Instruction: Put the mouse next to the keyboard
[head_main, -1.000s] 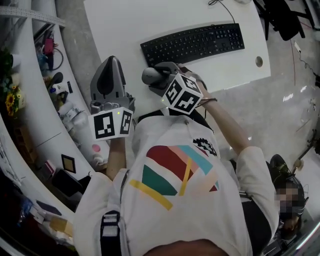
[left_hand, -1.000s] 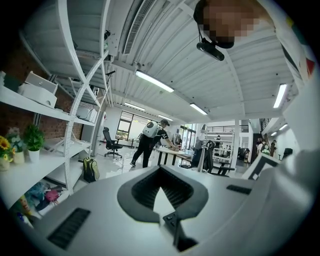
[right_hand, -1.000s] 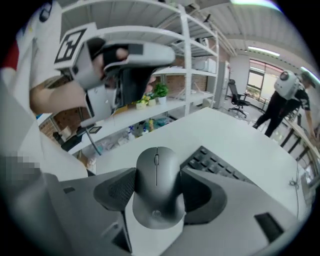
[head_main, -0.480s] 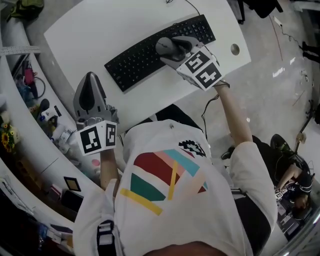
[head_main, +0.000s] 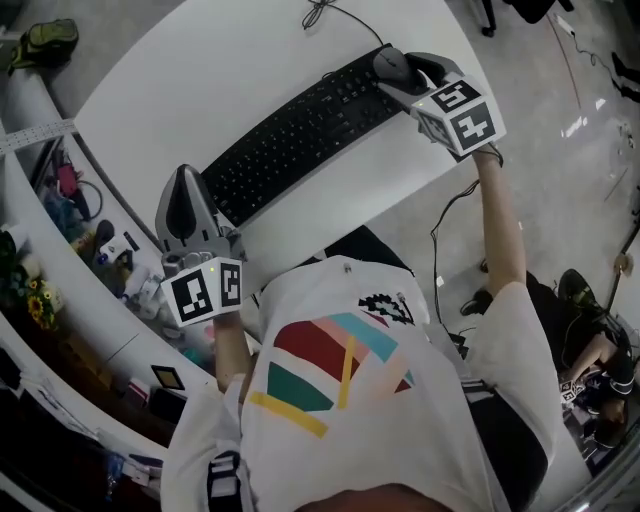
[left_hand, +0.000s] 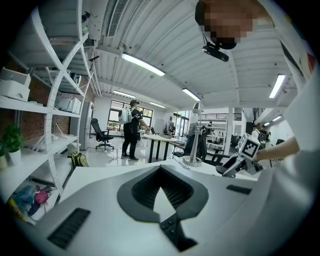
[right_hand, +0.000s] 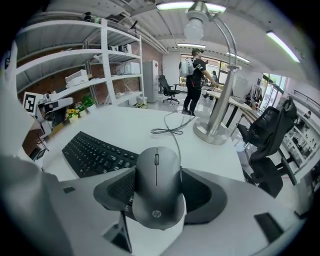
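The left tool (left_hand: 161, 170) hangs idle by the bench's (head_main: 180, 90) near edge, jaws together on nothing. The keyboard (head_main: 300, 130) lies just left of the right tool (head_main: 405, 75), which is clamped on the mouse (right_hand: 156, 192) and holds it above the bench. This looks like the carry step. Next, I judge, the mouse must come down onto bare bench under the tool before the jaws part.

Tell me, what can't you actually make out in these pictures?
- Head view: whether the mouse rests on the table or hangs just above it; the right gripper covers the spot.
- Right gripper view: the end of the keyboard nearest the mouse, hidden behind the mouse and a jaw.
- Head view: the key lettering, too small.
- Head view: where the cable leads, cut off by the top edge.
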